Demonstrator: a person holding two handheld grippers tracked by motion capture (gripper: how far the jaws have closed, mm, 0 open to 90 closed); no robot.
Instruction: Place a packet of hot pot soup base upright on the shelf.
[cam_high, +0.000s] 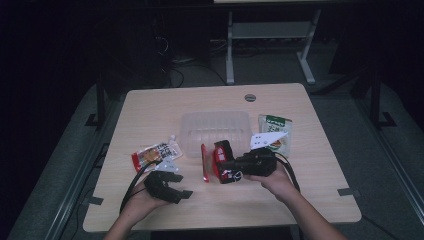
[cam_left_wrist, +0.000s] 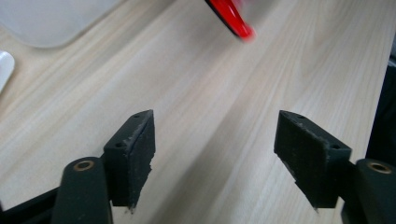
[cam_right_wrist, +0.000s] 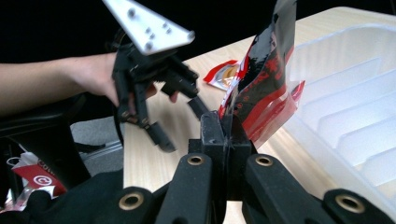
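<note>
My right gripper (cam_high: 225, 167) (cam_right_wrist: 225, 133) is shut on a red and black snack pouch (cam_high: 220, 159) (cam_right_wrist: 261, 88), which stands upright just in front of the clear plastic tray (cam_high: 216, 126) (cam_right_wrist: 355, 107). A red edge of that pouch (cam_left_wrist: 231, 18) shows at the top of the left gripper view. My left gripper (cam_high: 182, 186) (cam_left_wrist: 219, 158) is open above bare tabletop at the front left, with nothing between its jaws; it also appears in the right gripper view (cam_right_wrist: 180, 119). An orange and white pouch (cam_high: 156, 154) (cam_right_wrist: 223, 74) lies flat just behind it.
A green and white packet (cam_high: 275, 131) lies right of the tray, partly behind the right gripper's grey plate. The wooden table (cam_high: 150, 107) has a round grommet (cam_high: 250, 97) near its far edge. Beyond stand dark floor and white desk legs.
</note>
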